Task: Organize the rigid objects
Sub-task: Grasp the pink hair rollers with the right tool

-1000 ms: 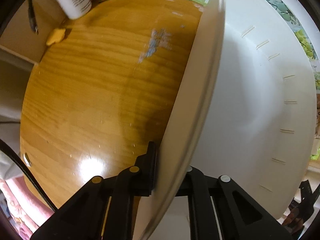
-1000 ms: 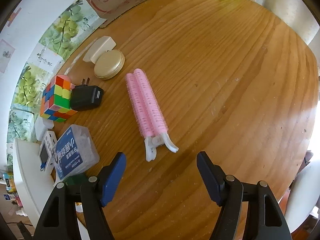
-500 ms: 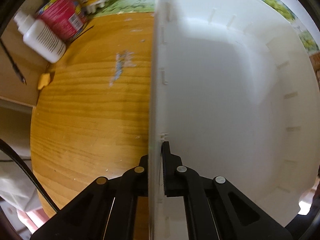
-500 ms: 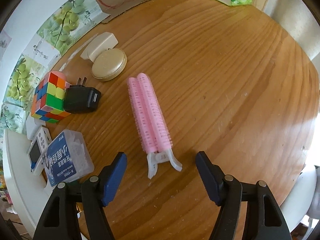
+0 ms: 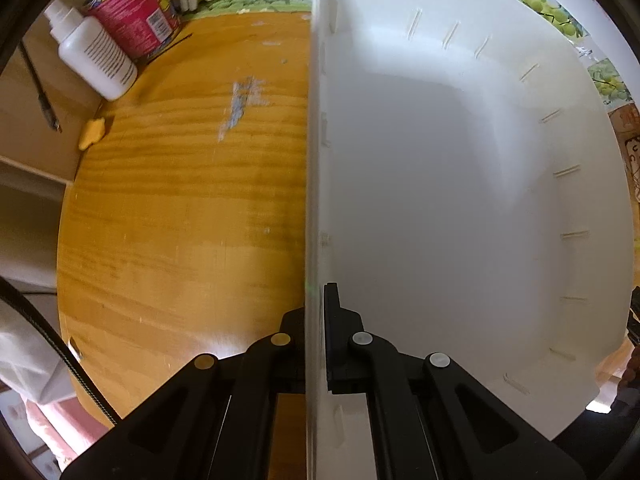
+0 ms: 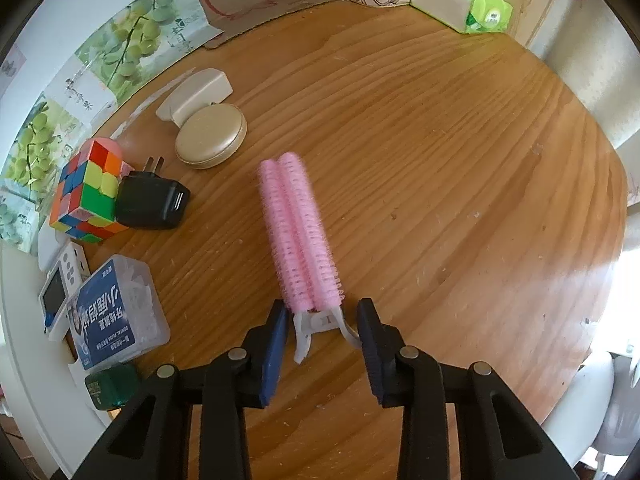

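My left gripper (image 5: pixel 314 312) is shut on the near wall of a large white plastic bin (image 5: pixel 460 200), which fills the right half of the left wrist view and is empty inside. In the right wrist view a pink double-roller hair clip (image 6: pixel 298 236) lies on the wooden table (image 6: pixel 440 160), its white handle end between my jaws. My right gripper (image 6: pixel 322 320) is partly closed around that handle; the right pad touches a prong. A Rubik's cube (image 6: pixel 86 192), black charger (image 6: pixel 152 202), gold round compact (image 6: pixel 211 136) and clear floss box (image 6: pixel 116 312) lie to the left.
A white bottle (image 5: pixel 94 56), red can (image 5: pixel 136 12) and small yellow piece (image 5: pixel 92 132) stand at the far left of the table. A tissue pack (image 6: pixel 464 4), white holder (image 6: pixel 196 94), small white device (image 6: pixel 60 292) and green item (image 6: pixel 110 390) ring the table edge.
My right gripper has moved forward over the clip's handle and narrowed its jaws around it. The left gripper has swung the bin upright, so its wall stands vertical in view.
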`<state>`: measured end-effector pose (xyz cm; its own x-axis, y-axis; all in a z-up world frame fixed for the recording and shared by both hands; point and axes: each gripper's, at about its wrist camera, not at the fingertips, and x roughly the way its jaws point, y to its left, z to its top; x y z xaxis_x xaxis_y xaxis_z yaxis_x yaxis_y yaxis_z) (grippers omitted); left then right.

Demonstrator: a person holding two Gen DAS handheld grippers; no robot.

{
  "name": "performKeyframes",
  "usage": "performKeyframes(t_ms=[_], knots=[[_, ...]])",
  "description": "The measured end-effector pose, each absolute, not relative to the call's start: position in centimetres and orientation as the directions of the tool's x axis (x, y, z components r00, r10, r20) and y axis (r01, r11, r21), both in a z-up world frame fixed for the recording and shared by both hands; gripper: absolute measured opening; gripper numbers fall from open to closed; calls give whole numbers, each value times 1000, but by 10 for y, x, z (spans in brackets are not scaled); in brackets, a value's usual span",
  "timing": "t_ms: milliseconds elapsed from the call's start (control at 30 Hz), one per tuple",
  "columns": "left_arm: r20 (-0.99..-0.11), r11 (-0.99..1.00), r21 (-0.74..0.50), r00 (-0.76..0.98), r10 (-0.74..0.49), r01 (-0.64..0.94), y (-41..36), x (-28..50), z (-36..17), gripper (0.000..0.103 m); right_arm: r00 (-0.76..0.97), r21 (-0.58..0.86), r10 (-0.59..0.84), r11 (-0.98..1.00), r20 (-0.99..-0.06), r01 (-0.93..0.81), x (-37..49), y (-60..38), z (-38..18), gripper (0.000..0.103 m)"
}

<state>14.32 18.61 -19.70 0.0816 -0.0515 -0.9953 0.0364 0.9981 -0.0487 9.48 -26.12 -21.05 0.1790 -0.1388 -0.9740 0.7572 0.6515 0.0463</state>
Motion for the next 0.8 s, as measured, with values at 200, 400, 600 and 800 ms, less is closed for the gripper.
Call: performKeyframes(t_ms=[200, 400, 600, 800], knots=[[-995, 996, -89, 45, -89, -2, 207, 121, -191, 2, 216, 94, -108, 655, -971, 749, 86, -258, -209, 31], [-993, 994, -110, 34, -110, -3, 208, 93, -185, 4, 250, 158, -49, 653, -967, 741, 57, -247, -204, 31], [-992, 993, -119, 37, -119, -9, 212, 66, -182, 4, 282, 228, 24, 659, -959, 717, 39, -236, -203, 31], [-991, 992, -121, 65, -119, -24, 212, 43, -179, 4, 322, 264, 36, 663, -946, 700, 23, -230, -191, 31]])
